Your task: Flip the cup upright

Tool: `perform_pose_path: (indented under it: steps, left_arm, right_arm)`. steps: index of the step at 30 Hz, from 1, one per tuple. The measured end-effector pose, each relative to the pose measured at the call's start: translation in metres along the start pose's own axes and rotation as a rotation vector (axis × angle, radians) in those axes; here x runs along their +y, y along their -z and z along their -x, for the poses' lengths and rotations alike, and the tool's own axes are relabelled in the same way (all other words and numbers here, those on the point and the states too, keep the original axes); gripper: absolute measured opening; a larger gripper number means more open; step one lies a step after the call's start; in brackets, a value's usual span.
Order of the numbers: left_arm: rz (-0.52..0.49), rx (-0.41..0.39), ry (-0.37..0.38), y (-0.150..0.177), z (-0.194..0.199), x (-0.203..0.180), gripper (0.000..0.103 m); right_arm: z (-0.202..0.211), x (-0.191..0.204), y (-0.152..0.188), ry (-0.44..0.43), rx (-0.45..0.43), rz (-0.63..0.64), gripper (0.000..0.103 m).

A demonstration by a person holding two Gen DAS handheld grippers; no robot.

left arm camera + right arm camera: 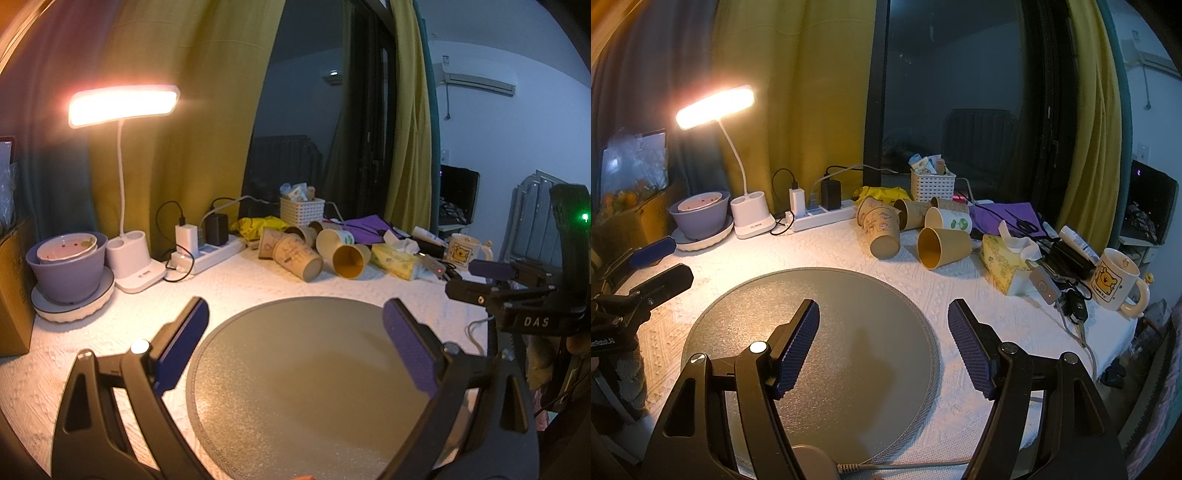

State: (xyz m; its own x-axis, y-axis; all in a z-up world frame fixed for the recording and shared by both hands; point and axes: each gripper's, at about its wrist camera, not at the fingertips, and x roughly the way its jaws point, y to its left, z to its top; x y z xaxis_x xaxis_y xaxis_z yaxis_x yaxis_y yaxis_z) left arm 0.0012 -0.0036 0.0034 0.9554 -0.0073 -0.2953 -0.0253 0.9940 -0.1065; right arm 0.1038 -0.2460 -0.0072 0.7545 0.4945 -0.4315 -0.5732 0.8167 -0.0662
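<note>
Paper cups (934,236) lie tumbled between power strip (823,218) and tissues (1008,262).

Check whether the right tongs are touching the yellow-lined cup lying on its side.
Apart. The right wrist view shows the right tongs open over the grey round mat, with bare mat and white tablecloth between them and the yellow-lined cup.

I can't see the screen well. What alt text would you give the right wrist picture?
An open hand-held gripper hovers over a round grey mat on a white tablecloth. Behind the mat, several paper cups lie tipped on their sides, near a tissue pack and a bear mug. A lit desk lamp stands at back left.
</note>
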Motion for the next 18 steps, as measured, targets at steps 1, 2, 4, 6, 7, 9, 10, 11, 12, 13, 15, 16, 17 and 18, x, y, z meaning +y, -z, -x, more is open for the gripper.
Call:
perform_pose_path:
  steps: [1, 2, 4, 6, 7, 9, 10, 11, 12, 13, 15, 16, 17, 18]
  left_arm:
    - [0.0, 0.0, 0.0, 0.0001, 0.0001, -0.0003, 0.096]
    - [-0.001, 0.0, 0.0, -0.0001, -0.0003, -0.0005, 0.096]
    - [0.001, 0.0, -0.001, 0.0001, 0.0002, -0.0003, 0.096]
    - [0.001, 0.0, -0.001, 0.0, 0.0001, -0.0003, 0.096]
    - [0.0, 0.0, 0.0, 0.0, 0.0002, -0.0003, 0.096]
    - [0.0, 0.0, 0.0, 0.0, 0.0001, -0.0002, 0.096]
    - [-0.001, 0.0, 0.0, -0.0001, 0.0, -0.0005, 0.096]
    - [0.0, 0.0, 0.0, 0.0, 0.0002, -0.0003, 0.096]
    - [0.0, 0.0, 0.0, 0.0, 0.0002, -0.0003, 0.096]
    - [0.0, 0.0, 0.0, 0.0001, 0.0002, -0.0004, 0.096]
    - [0.0, 0.0, -0.001, 0.0, 0.0002, -0.0004, 0.096]
    - [0.0, 0.0, -0.001, 0.0, 0.0003, -0.0004, 0.096]
    - [0.0, 0.0, -0.001, 0.0, 0.0003, -0.0005, 0.096]
    - [0.0, -0.001, -0.001, 0.0001, 0.0003, -0.0005, 0.096]
  right_arm:
    - [0.0002, 0.0001, -0.0001, 0.001, 0.0, 0.0, 0.075]
    - [0.0003, 0.0, -0.0001, 0.001, -0.001, -0.001, 0.075]
    - [0.0002, 0.0, -0.0003, 0.001, -0.001, -0.001, 0.075]
    - [0.0005, -0.0001, -0.0006, 0.001, -0.001, -0.001, 0.075]
    - [0.0006, -0.0002, -0.0008, 0.001, -0.001, 0.0, 0.075]
    - [0.0008, -0.0004, -0.001, 0.0, 0.0, 0.0, 0.075]
    - [0.0009, -0.0004, -0.001, 0.0, -0.001, 0.0, 0.075]
    - [0.001, -0.0004, -0.0009, 0.0, -0.001, 0.0, 0.075]
    - [0.0009, -0.0002, -0.0011, 0.0, -0.001, -0.001, 0.075]
    - [0.0011, 0.0, -0.0012, 0.0, 0.0, -0.001, 0.075]
    - [0.0004, 0.0002, -0.0007, 0.0, -0.001, 0.0, 0.075]
    - [0.0004, 0.0004, -0.0008, 0.0, 0.0, 0.0, 0.075]
    - [0.0004, 0.0004, -0.0008, 0.001, 0.0, 0.0, 0.075]
    - [0.0007, 0.0004, -0.0008, 0.001, 0.0, 0.0, 0.075]
